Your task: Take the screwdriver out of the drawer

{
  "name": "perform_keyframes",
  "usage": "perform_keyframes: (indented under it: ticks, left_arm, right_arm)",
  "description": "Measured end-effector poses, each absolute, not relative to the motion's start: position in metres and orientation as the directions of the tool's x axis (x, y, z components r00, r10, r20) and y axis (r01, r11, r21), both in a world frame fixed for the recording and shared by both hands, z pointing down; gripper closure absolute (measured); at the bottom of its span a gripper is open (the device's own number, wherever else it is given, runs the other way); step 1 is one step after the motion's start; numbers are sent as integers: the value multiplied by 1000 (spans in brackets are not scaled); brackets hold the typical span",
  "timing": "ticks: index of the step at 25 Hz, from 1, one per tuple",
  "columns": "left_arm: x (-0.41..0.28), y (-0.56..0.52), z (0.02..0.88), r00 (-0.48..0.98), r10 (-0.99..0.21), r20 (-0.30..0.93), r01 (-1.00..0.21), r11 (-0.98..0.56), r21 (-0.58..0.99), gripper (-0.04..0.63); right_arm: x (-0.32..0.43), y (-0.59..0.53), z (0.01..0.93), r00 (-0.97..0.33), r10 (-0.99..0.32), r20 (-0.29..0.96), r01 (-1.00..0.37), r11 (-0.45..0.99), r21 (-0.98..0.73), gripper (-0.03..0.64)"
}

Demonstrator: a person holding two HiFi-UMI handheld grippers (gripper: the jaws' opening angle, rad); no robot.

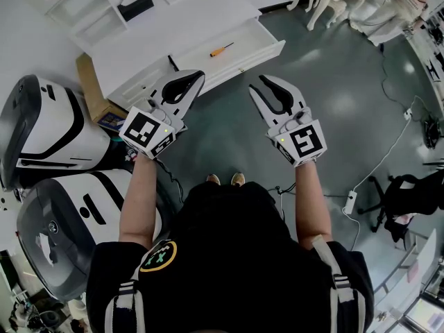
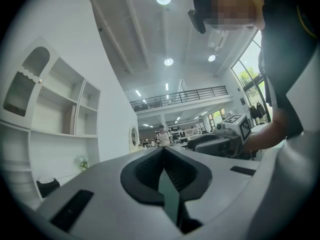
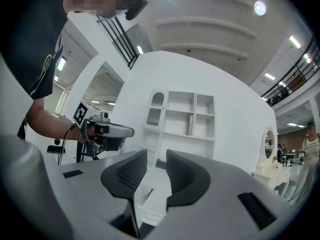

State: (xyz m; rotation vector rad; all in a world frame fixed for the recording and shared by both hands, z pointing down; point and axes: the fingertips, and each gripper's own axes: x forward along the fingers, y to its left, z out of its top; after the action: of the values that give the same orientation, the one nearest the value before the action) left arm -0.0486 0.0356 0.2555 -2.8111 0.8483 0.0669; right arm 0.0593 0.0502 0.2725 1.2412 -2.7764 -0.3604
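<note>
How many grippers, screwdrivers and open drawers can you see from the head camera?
Grippers: 2, the left gripper and the right gripper
Orange screwdriver: 1
Open drawer: 1
Total: 4

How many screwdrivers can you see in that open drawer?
1: an orange-handled screwdriver lying near the middle of the open drawer. More could be hidden farther back inside.
</note>
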Motion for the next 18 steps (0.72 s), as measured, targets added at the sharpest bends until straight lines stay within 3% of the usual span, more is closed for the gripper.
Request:
perform_keyframes:
  ticks: [7,18]
  left_arm:
    - [-48,34,258,838,-538,-93,-546,-817,-184,578]
    - [-52,32,258,831,-548,-95,-555,-812,-177,578]
  right_arm:
    - [58,49,280,-684,-729,4,-709,667,228,389]
    - [53,45,289,-711,-703,34,-681,699,217,100]
